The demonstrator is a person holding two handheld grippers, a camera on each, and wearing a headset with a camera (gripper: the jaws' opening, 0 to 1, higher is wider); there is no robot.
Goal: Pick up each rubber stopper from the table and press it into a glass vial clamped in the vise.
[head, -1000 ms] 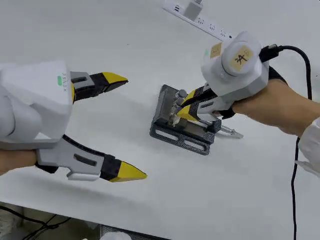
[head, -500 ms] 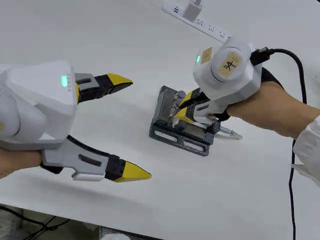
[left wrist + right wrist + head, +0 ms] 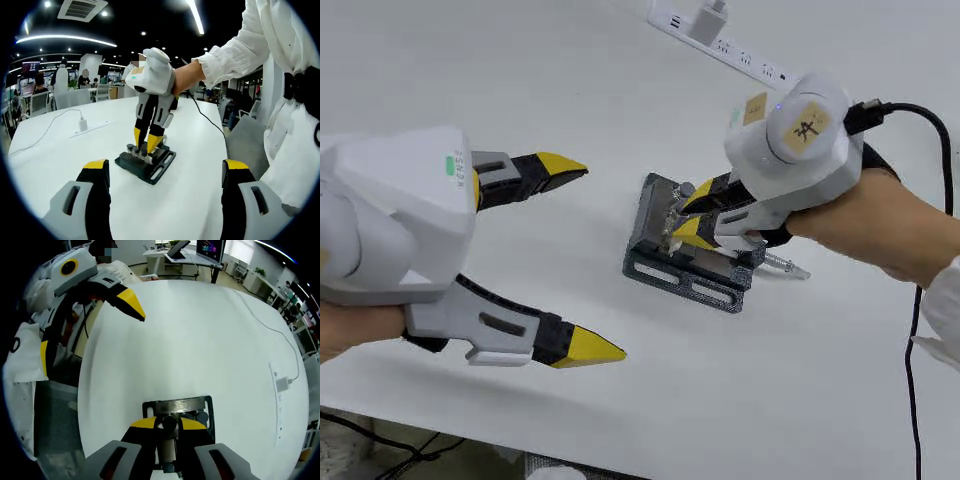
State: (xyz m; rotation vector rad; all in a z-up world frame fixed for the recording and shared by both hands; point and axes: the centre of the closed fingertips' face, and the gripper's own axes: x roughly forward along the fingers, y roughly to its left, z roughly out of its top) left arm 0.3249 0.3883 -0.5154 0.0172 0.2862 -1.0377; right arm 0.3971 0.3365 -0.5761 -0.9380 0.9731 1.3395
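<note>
Right gripper (image 3: 688, 213), centre-right of the head view, stands over the dark grey metal vise (image 3: 680, 278) on the white tabletop (image 3: 570, 80). Its jaws closely flank a grey round rubber stopper (image 3: 169, 422) at the bottom of the right gripper view. Whether they pinch it cannot be told, and what lies beneath is hidden. Left gripper (image 3: 578, 257), cut off at the left edge, is spread wide, holding nothing.
</note>
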